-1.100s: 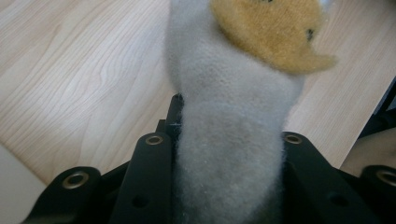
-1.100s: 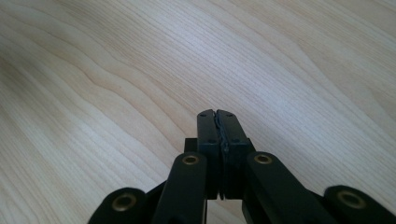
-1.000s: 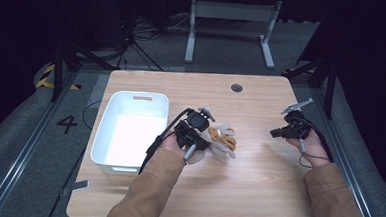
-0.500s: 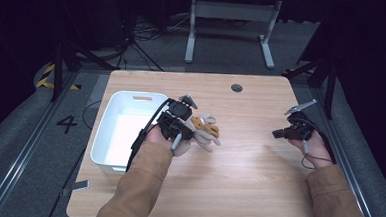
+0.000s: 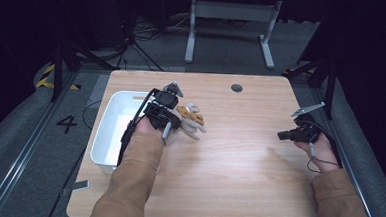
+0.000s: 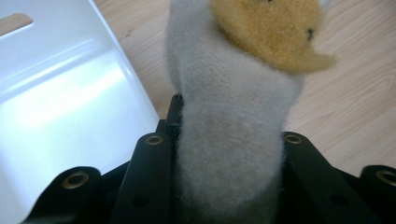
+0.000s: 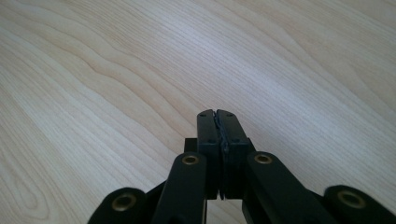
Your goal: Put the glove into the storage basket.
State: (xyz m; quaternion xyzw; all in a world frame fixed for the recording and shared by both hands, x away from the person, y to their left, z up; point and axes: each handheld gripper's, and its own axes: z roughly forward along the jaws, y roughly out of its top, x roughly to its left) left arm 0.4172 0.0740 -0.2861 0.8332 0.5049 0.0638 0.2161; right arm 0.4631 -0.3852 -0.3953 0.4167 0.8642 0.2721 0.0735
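Left gripper (image 5: 172,125) pinches a grey-and-tan plush toy (image 5: 190,121) just beside the white bin (image 5: 111,129), apparently carrying it there; next comes release above it. Right gripper (image 5: 284,136), pressed together, rests on the worktop (image 5: 238,166).

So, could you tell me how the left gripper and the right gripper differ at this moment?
The left gripper is clamped on a grey-and-tan plush toy; the right gripper holds nothing, its jaws pressed together. The left gripper sits beside the white bin, at the table's left; the right gripper is near the right edge, over bare wooden table. Both are black, two-jawed and hand-held.
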